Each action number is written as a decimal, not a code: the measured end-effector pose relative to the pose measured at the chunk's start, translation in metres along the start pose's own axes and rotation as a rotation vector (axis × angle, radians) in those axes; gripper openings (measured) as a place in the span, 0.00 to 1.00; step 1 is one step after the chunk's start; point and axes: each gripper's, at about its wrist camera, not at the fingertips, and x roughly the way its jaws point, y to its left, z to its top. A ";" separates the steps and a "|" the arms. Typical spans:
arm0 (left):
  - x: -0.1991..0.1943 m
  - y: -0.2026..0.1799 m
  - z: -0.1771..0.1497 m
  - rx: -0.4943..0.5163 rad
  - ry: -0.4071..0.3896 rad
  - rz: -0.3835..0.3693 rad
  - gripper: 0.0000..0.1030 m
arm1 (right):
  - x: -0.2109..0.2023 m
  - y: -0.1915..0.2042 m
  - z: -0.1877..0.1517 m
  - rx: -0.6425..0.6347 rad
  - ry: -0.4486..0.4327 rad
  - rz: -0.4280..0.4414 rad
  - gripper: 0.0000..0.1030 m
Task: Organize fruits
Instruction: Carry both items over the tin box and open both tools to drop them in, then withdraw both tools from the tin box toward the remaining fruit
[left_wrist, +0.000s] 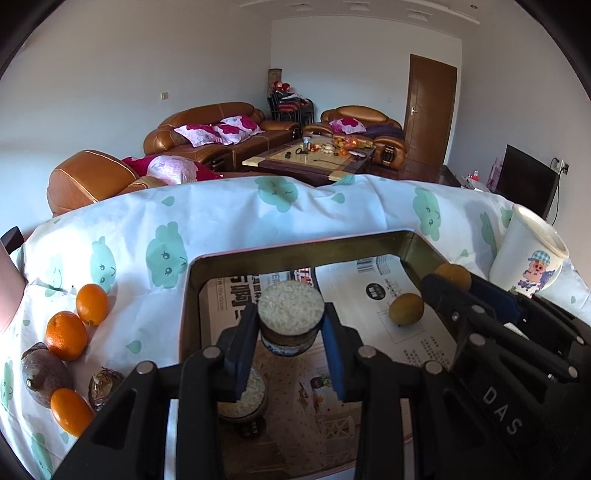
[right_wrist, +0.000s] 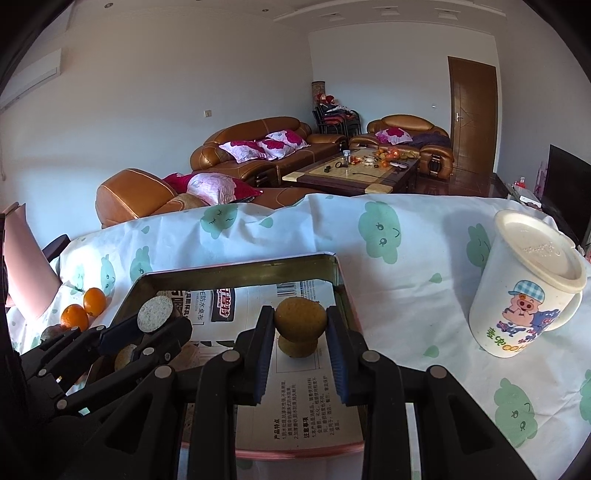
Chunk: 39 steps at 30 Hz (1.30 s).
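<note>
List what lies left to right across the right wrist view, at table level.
Oranges → left gripper holding a rice-filled cup → right gripper holding a brownish fruit → cartoon pig mug.

Both grippers (left_wrist: 290, 332) (right_wrist: 300, 332) are black, silver-riveted, with blue-padded jaws; one seemingly reads "DAS".

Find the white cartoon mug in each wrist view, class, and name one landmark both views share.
Left wrist: mug at the right edge, beyond the right gripper.
Right wrist: mug at right, large, standing on the cloth.
Shared landmark: the tray.
</note>
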 end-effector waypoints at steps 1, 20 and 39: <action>-0.001 0.000 0.000 0.001 -0.001 0.001 0.35 | 0.001 0.001 -0.001 -0.002 0.003 0.002 0.29; -0.026 0.008 -0.008 -0.023 -0.043 0.015 0.94 | -0.001 -0.019 -0.003 0.162 -0.001 0.158 0.57; -0.064 0.046 -0.023 -0.030 -0.144 0.097 1.00 | -0.029 0.007 -0.010 0.056 -0.155 0.099 0.70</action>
